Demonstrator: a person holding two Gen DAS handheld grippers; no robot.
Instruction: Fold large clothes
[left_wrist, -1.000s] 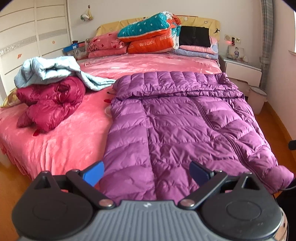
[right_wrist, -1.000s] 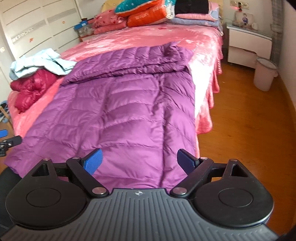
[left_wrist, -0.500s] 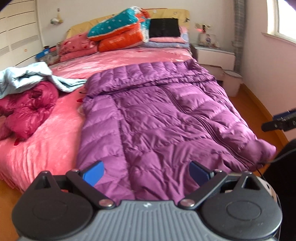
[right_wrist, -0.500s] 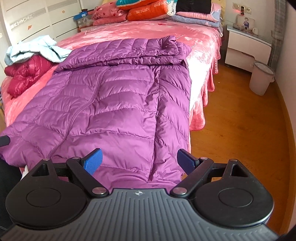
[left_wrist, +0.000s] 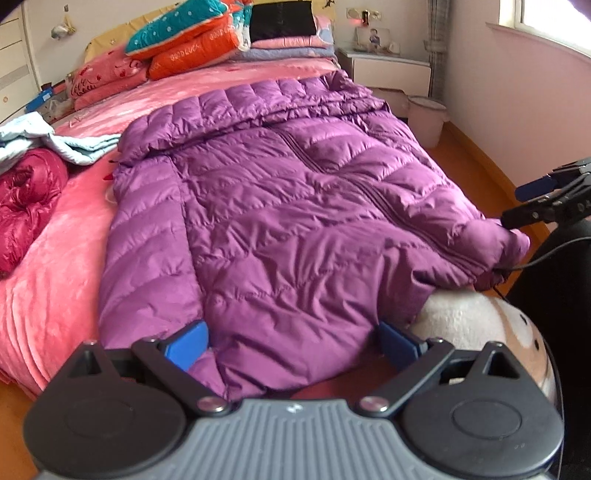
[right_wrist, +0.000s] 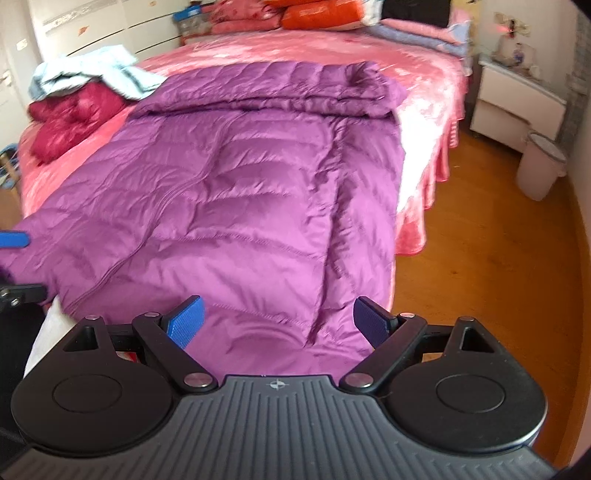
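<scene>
A large purple down jacket (left_wrist: 280, 206) lies spread flat on the pink bed (left_wrist: 55, 280), its zipper running up the middle and its hood end folded over at the far side. My left gripper (left_wrist: 291, 341) is open, with the jacket's near hem between its blue fingers. My right gripper (right_wrist: 277, 325) is open too, straddling the hem near the bed's right edge. In the left wrist view the right gripper (left_wrist: 546, 199) shows at the far right beside the jacket's corner. One blue finger of the left gripper (right_wrist: 13, 239) shows at the left of the right wrist view.
A dark red jacket (left_wrist: 26, 199) and a light blue garment (left_wrist: 55, 140) are piled on the bed's left side. Pillows and folded bedding (left_wrist: 192, 40) are stacked at the headboard. A white nightstand (right_wrist: 517, 107) and a bin (right_wrist: 539, 166) stand on the wooden floor at right.
Both grippers have moved forward and down to the jacket's near hem, which now fills the gap between their fingers. The left view has swung rightward. Both jaws stay apart.
</scene>
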